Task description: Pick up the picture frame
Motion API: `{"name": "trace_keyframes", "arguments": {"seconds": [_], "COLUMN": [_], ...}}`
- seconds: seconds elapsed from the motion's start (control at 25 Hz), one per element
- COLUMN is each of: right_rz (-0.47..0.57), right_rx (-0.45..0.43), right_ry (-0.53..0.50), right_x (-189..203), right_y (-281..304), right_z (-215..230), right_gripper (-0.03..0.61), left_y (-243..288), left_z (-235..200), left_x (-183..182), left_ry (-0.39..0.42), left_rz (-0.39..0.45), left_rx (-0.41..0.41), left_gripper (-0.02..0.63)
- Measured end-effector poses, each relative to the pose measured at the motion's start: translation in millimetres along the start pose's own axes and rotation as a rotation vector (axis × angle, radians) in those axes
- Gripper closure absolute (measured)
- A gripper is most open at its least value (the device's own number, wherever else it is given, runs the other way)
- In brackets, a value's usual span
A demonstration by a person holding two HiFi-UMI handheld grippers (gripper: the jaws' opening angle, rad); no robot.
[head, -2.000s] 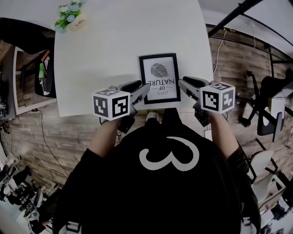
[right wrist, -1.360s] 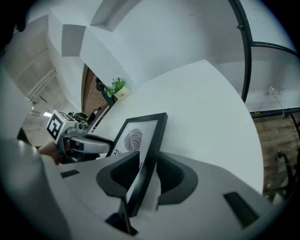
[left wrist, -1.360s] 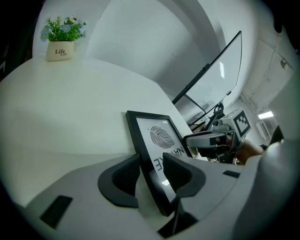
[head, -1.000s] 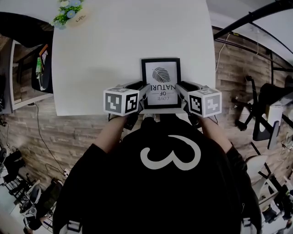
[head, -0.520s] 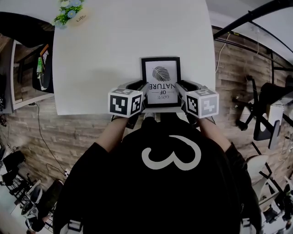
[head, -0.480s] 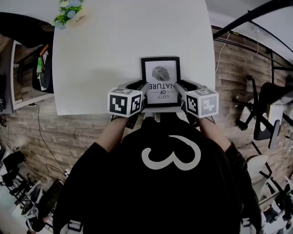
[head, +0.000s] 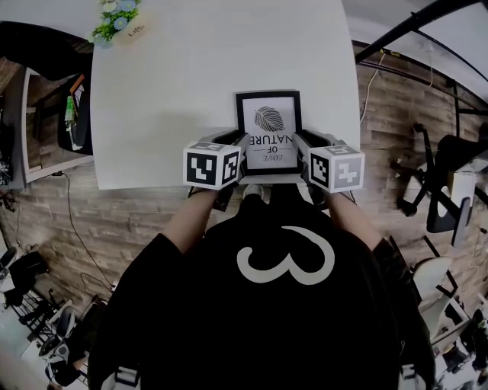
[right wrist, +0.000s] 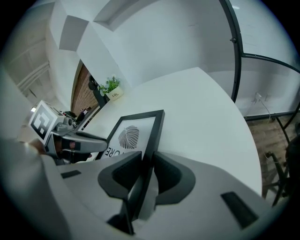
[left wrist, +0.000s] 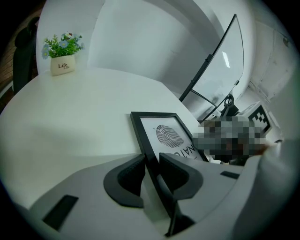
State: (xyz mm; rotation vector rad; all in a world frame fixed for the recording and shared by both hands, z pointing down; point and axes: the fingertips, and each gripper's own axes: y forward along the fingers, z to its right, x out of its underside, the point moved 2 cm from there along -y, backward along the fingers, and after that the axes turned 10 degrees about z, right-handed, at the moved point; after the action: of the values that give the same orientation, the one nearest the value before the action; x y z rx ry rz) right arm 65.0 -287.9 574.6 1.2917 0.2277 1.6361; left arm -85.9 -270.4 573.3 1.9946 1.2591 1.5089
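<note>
Jaws down-tilted, left gripper (left wrist: 151,161) (just closing) and right gripper (right wrist: 147,161) pinch picture frame (head: 268,122).

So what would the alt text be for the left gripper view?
The left tongs, which have just been closing, pinch the edge of a black frame with a leaf print on a white table. A small potted plant stands at the far side.

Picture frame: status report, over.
Left gripper jaws just closing on picture frame, left edge. Right gripper clamped, right edge. Frame at table edge. Plant far corner, clear.
</note>
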Motion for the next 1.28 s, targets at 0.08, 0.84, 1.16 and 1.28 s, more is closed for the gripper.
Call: {"name": "trace_keyframes", "arguments": {"seconds": [0.08, 0.84, 1.16, 1.28], "right_rz": [0.000, 0.200, 0.330, 0.385], "right_rx": [0.002, 0.025, 0.029, 0.036], "right_ry": [0.003, -0.052, -0.107, -0.113], "right_x": [-0.7, -33.3, -57.0, -63.3], "right_y": [0.0, -51.4, -94.3, -110.5], "right_z": [0.4, -33.7, -65.9, -80.8], "right_gripper": [0.483, 0.486, 0.485, 0.483], "left_y": [0.1, -56.7, -101.8, -121.1], "left_z": [0.0, 26.1, 43.0, 48.0], "left_x": [0.6, -40.0, -61.3, -69.4], "left_ry": [-0.005, 0.081, 0.120, 0.126], "left_rz": [-0.002, 0.144, 0.259, 0.310], "left_rx": [0.005, 0.071, 0.124, 0.144], "left_gripper": [0.509, 0.511, 0.511, 0.512]}}
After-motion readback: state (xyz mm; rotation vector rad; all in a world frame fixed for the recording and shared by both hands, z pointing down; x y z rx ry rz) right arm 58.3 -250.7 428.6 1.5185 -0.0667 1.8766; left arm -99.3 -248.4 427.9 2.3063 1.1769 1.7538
